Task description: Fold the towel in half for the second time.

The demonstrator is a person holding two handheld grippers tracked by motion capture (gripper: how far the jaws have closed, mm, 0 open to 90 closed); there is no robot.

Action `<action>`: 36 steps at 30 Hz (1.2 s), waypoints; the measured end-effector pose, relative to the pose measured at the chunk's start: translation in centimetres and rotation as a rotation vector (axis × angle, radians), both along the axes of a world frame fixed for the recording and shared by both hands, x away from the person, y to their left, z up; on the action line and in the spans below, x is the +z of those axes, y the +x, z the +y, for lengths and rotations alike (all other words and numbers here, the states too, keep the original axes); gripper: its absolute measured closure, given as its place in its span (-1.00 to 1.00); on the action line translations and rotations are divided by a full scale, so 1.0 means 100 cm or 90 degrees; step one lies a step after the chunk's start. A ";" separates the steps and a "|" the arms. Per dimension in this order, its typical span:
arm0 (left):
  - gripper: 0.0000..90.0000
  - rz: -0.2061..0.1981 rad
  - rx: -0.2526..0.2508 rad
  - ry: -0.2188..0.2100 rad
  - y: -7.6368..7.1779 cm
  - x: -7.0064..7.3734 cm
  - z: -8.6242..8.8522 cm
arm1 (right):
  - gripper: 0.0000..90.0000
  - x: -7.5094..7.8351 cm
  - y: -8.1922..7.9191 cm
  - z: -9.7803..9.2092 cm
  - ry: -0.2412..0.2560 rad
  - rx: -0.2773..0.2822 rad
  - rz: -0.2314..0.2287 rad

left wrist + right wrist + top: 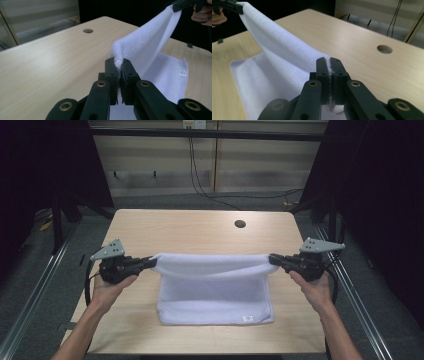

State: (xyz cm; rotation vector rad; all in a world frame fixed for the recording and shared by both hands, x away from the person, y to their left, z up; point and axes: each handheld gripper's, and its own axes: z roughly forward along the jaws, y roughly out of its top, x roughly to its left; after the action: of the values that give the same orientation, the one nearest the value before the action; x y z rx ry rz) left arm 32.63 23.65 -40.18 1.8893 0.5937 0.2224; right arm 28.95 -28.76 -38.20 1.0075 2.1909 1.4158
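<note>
Two black two-jaw grippers are at work, one in each of the person's two hands. The left gripper (151, 263) has its jaws pressed together on one far corner of the single white terry-cloth towel (215, 292), and the right gripper (272, 259) is clamped the same way on the other far corner. Between them the towel's far edge hangs taut in the air above the one pale wood-grain rectangular worktop (190, 227), while its near half lies flat on the worktop, with one small white label (246, 318) at its near right corner. One round cable hole (240, 224) sits in the worktop, well beyond the towel.
</note>
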 end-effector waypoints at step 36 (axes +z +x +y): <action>-0.27 0.125 0.118 -0.023 -0.053 -0.069 0.036 | -0.24 -0.082 -0.093 -0.034 0.058 -0.119 0.065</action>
State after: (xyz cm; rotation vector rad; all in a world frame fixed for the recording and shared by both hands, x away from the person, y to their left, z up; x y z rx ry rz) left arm 27.29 27.27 -47.09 1.8346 0.9027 0.1460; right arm 19.66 -32.15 -46.43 1.3060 2.0537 1.4166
